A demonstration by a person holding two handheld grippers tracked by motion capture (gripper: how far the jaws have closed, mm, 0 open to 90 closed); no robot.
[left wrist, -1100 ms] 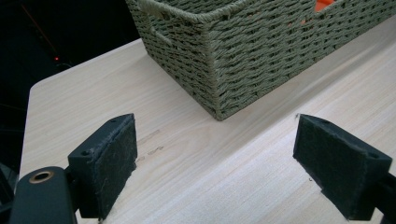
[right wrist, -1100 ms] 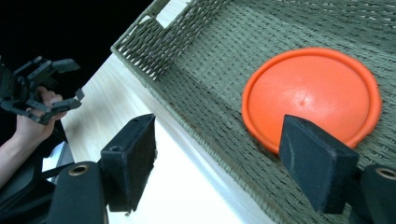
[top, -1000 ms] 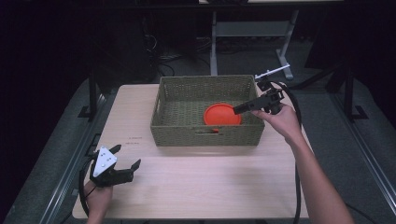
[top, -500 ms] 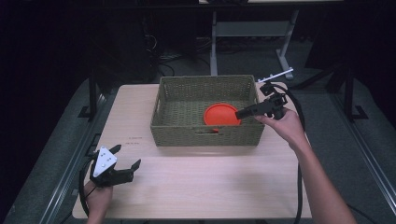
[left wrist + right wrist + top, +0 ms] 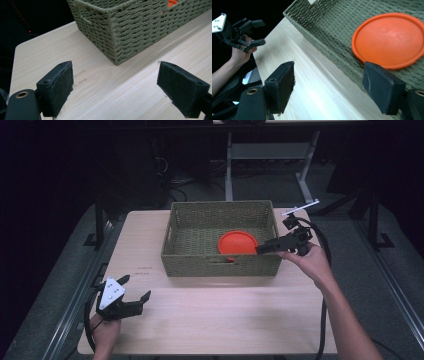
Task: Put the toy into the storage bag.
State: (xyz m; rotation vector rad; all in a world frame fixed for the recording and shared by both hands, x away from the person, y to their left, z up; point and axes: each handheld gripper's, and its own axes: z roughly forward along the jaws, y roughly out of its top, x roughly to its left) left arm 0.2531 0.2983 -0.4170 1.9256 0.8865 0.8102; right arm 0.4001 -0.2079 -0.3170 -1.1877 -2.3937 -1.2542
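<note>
1. A green woven basket [image 5: 220, 240] sits on the far middle of the pale wooden worktop [image 5: 215, 315].
2. An orange disc [image 5: 238, 242] lies flat on the basket floor, toward its right near corner.
3. The right tool [image 5: 261, 250] hovers at the basket's right near corner, jaws spread wide and holding nothing.
4. The left tool [image 5: 135, 292] sits low at the near left of the worktop, well apart from the basket, jaws likewise apart and empty.

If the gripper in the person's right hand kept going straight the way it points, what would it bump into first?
Probably the woven basket: the right gripper points across its near wall toward the orange disc inside. Depth is unclear.
</note>
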